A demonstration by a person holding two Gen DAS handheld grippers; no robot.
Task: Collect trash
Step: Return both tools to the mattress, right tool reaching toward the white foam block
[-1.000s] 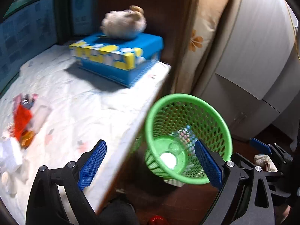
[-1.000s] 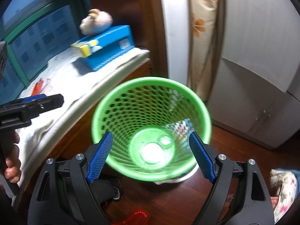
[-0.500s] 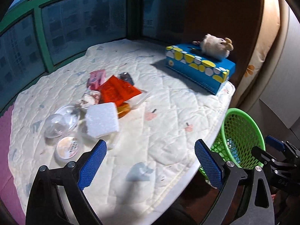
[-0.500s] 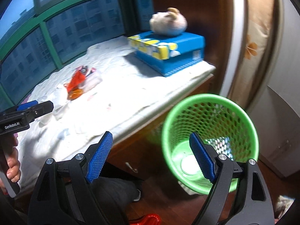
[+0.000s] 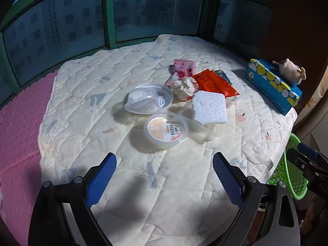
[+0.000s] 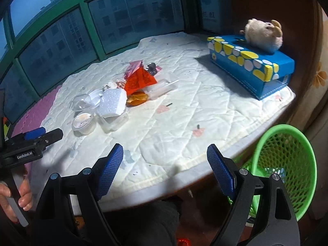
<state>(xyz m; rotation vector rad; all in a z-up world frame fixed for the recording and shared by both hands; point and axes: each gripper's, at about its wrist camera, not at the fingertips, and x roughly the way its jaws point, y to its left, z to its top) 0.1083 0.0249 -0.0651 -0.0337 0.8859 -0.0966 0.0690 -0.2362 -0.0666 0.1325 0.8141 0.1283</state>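
Note:
A pile of trash lies mid-quilt: a lidded plastic cup (image 5: pixel 166 130), a clear dome lid (image 5: pixel 149 98), a white foam block (image 5: pixel 210 107), a crumpled paper ball (image 5: pixel 184 86), a red wrapper (image 5: pixel 215 84) and a pink packet (image 5: pixel 183 67). The pile also shows in the right wrist view, with the foam block (image 6: pixel 112 102) and red wrapper (image 6: pixel 140 81). My left gripper (image 5: pixel 164 176) is open and empty, short of the cup. My right gripper (image 6: pixel 165 170) is open and empty over the quilt's front edge. The green mesh basket (image 6: pixel 287 164) stands on the floor at the right.
A blue tissue box (image 6: pixel 252 65) with a plush toy (image 6: pixel 264 34) on it sits at the quilt's (image 5: pixel 102 86) far right. Green-framed windows (image 5: pixel 108 20) ring the back. A pink mat (image 5: pixel 20 123) lies to the left. The basket's rim (image 5: pixel 295 182) shows past the quilt's right edge.
Both grippers have swung away from the basket and up toward the quilt. The trash pile now lies ahead of the left gripper, closer than half a second ago. Both stay open.

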